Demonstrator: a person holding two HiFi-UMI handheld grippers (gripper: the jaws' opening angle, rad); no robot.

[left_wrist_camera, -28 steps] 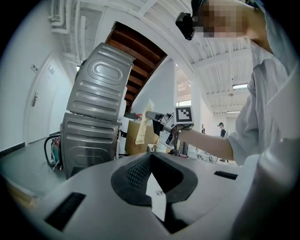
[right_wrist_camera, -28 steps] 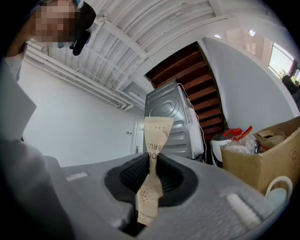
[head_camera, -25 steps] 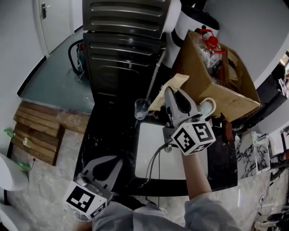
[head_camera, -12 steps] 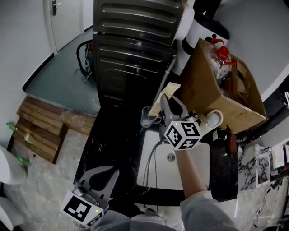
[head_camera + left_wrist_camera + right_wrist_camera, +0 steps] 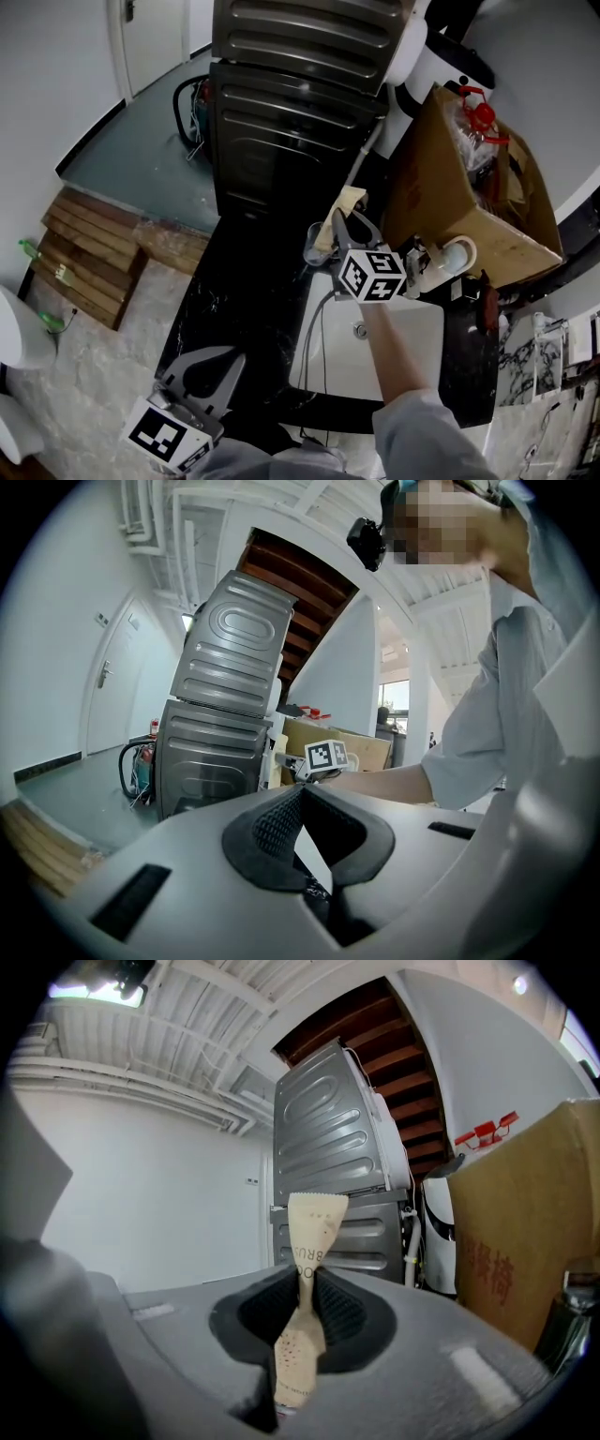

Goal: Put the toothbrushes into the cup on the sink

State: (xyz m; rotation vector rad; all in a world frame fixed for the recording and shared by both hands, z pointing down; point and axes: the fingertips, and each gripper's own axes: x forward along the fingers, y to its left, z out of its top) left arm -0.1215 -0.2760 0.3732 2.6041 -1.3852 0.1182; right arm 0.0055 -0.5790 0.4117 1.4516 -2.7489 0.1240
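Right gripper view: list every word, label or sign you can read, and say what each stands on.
"OO" and "BRU": on the packet; the rest is hidden by the jaws.
Red Chinese characters: on the box; too blurred to read.

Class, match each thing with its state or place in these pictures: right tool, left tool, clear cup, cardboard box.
Things:
1. right tool
2. left tool
3. clear cup
4. cardboard box

States or places:
A. shut, nothing in it
B. on the black counter, at the far left corner of the sink
C. shut on a paper-wrapped toothbrush
D. brown, beyond the sink on the right

Pairs: 1-C, 2-A, 3-B, 4-D
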